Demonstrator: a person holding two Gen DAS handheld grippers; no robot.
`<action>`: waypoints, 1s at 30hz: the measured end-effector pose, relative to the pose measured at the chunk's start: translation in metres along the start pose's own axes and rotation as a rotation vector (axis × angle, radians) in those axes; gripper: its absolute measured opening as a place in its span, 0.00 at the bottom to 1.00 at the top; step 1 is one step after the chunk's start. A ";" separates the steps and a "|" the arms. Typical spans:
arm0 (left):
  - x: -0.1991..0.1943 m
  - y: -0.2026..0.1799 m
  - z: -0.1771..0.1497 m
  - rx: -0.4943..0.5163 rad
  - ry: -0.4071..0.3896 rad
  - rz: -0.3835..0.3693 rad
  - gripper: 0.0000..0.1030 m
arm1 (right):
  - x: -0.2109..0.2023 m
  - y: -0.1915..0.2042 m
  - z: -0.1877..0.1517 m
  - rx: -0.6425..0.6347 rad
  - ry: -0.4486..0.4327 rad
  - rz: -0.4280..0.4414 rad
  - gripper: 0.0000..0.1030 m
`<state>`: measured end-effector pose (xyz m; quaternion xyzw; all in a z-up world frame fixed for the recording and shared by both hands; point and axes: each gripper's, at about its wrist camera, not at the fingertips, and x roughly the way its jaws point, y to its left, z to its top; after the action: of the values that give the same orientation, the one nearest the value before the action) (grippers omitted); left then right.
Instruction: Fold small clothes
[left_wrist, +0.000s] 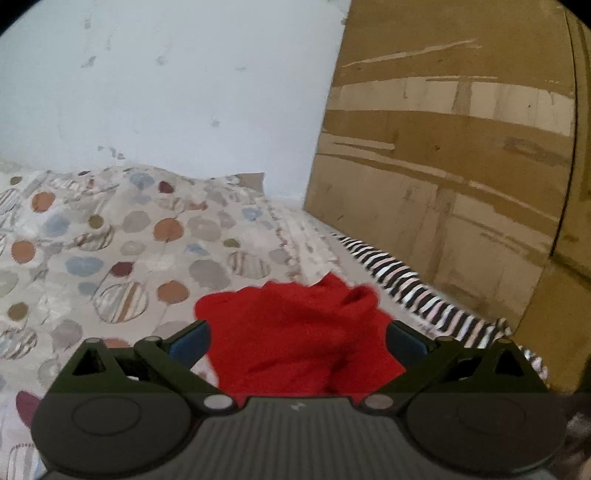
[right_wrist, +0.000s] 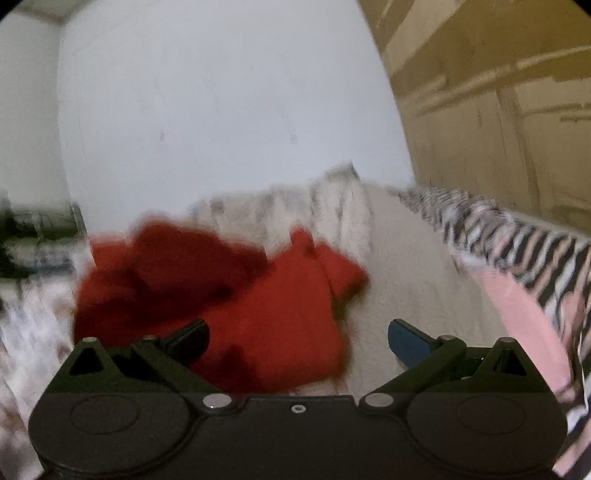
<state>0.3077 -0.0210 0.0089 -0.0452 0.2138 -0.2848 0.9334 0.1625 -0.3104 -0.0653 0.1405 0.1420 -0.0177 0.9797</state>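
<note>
A red garment (left_wrist: 295, 332) lies crumpled on the bed. In the left wrist view it fills the gap between the fingers of my left gripper (left_wrist: 297, 341), which is open wide with the cloth bunched between them. In the right wrist view the same red garment (right_wrist: 258, 314) lies ahead and left. My right gripper (right_wrist: 297, 339) is open; its left finger is over the red cloth, its right finger (right_wrist: 410, 341) over bare sheet. This view is motion-blurred.
The bed has a cover with coloured circles (left_wrist: 129, 240). A black-and-white striped cloth (left_wrist: 424, 299) lies along the right side, and it also shows in the right wrist view (right_wrist: 517, 243) with pink fabric (right_wrist: 524, 317). A big cardboard box (left_wrist: 461, 166) stands right; a white wall (left_wrist: 166, 92) behind.
</note>
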 end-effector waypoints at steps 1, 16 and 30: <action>0.003 0.002 -0.005 -0.002 0.004 0.006 1.00 | -0.003 0.001 0.009 0.009 -0.028 0.022 1.00; 0.020 0.012 -0.033 0.022 0.056 -0.028 0.99 | 0.159 -0.002 0.079 0.569 0.557 0.361 1.00; 0.010 0.003 -0.038 0.056 -0.077 -0.166 0.93 | 0.188 0.035 0.092 0.347 0.558 0.247 0.52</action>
<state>0.3006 -0.0222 -0.0301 -0.0476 0.1653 -0.3650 0.9150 0.3706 -0.3013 -0.0244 0.3204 0.3811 0.1164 0.8594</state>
